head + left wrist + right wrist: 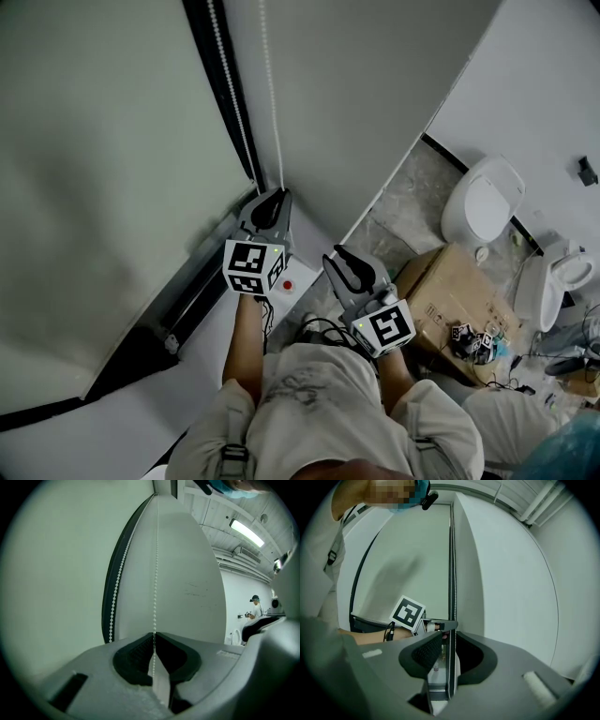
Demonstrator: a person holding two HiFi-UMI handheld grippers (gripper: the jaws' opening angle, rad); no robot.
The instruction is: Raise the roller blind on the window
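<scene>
Left claw (pixel 272 199) clamped tight on chain (pixel 155 597), strand rising straight above its tips. Right claw (pixel 449 637) agape, chain loose between jaws. Blind (pixel 94 187) lowered, left of both claws.

Soft, even indoor light, slightly dim with a green tint. A ceiling strip light (pixel 247 532) glows bright in the left gripper view. The 2 gripper views are fisheye circles with black corners and bent edges; their near foreground is dark and soft. A faint shadow crosses the roller blind (pixel 401 573).
</scene>
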